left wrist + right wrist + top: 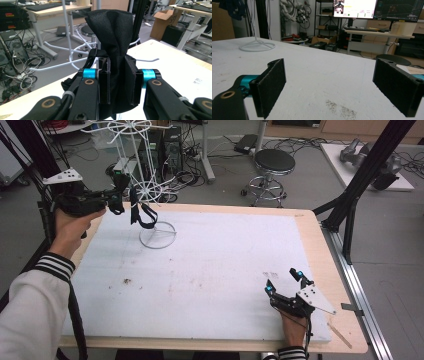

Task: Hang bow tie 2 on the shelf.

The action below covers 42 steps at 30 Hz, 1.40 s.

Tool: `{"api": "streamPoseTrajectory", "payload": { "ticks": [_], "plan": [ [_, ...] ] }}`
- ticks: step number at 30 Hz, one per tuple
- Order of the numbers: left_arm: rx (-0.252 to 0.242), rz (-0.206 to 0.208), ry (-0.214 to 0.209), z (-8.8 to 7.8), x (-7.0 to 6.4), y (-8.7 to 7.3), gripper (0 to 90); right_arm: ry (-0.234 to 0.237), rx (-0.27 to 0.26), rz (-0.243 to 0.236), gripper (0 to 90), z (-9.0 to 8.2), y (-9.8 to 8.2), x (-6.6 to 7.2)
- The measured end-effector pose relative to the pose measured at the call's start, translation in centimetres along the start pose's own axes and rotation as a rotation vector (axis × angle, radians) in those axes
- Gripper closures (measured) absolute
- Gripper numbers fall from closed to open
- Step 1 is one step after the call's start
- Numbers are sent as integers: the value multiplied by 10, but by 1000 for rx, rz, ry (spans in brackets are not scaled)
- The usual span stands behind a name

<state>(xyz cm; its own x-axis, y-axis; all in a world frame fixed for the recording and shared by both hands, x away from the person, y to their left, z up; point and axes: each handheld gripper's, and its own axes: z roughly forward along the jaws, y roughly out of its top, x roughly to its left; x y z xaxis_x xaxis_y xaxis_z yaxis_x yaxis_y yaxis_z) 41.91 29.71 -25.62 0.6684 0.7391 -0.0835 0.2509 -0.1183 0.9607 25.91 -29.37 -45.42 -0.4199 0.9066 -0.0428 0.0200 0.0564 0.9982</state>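
Note:
A black fabric pouch with a strap [141, 214] hangs from my left gripper [121, 200], held up over the table's far left corner. In the left gripper view the bunched black cloth [112, 30] rises between the pads, and my left gripper [117, 82] is shut on it. A white wire stand [134, 150] with a ring base [157, 235] stands just right of the pouch; its white arms [75, 52] show behind the cloth. My right gripper [285, 281] rests low at the near right, open, with nothing between its pads [329, 75].
A white foam sheet [210, 265] covers the wooden table [312, 235]. A black frame post [367, 170] rises at the right edge. Behind the table are a round stool [274, 162], cables and computer cases. The stand's ring base [257, 46] is far off in the right gripper view.

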Motion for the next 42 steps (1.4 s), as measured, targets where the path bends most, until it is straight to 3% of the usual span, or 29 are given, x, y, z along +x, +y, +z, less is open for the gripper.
{"api": "streamPoseTrajectory", "payload": {
  "ticks": [15, 30, 35, 38, 42],
  "plan": [
    [35, -4, -10, 17, -7, -2, 753, 1, -1, 2, 108, 0, 0, 0],
    [47, -15, -13, 19, -7, -7, 738, 2, -4, 2, 108, 0, 0, 0],
    [42, -10, -15, 14, -6, -8, 640, 0, -6, 0, 107, 0, 0, 0],
    [39, -14, -10, 11, -5, -8, 501, 2, -2, 3, 107, 0, 0, 0],
    [32, -17, 5, 7, -5, -6, 463, 1, -5, -3, 108, 0, 0, 0]
  ]
}}
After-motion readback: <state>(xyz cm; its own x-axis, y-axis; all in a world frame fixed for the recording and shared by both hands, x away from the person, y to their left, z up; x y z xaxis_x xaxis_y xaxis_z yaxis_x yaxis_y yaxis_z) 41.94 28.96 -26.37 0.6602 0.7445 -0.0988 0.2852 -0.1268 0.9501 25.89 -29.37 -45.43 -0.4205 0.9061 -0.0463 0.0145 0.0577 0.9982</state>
